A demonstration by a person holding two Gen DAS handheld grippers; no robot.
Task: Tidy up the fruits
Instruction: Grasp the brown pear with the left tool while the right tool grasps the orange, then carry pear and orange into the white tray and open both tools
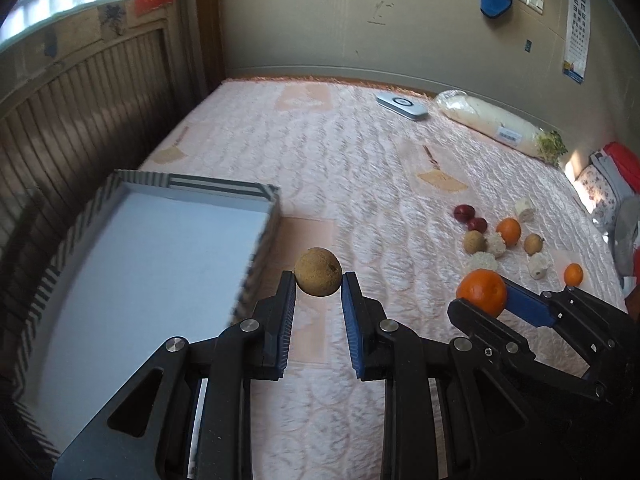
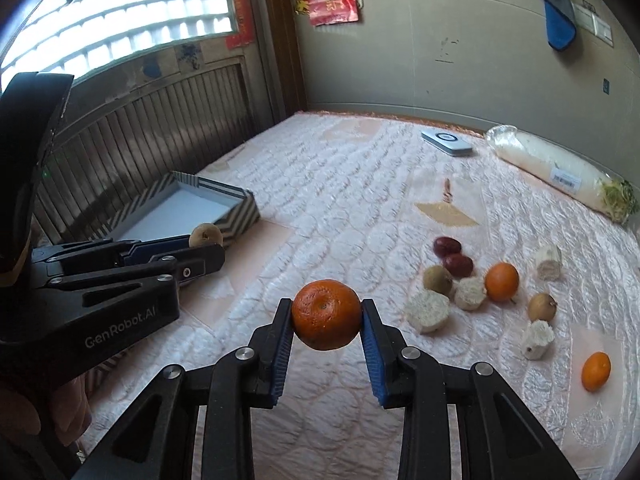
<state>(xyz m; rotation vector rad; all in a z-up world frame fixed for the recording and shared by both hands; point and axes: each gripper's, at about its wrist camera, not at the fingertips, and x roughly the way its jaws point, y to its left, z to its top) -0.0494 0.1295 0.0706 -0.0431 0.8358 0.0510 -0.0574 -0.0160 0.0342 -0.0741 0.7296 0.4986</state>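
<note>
My left gripper is shut on a brown round fruit, held above the bed just right of the striped tray; the tray's white inside is bare. My right gripper is shut on an orange, held above the quilt. In the left wrist view the right gripper shows with its orange. In the right wrist view the left gripper holds the brown fruit by the tray. Loose fruits lie at right: two red ones, oranges, brown ones.
White chunky pieces lie among the loose fruits. A wrapped white radish and a flat white device lie at the far side of the bed. A slatted wooden headboard runs along the left. Folded cloth lies at the right edge.
</note>
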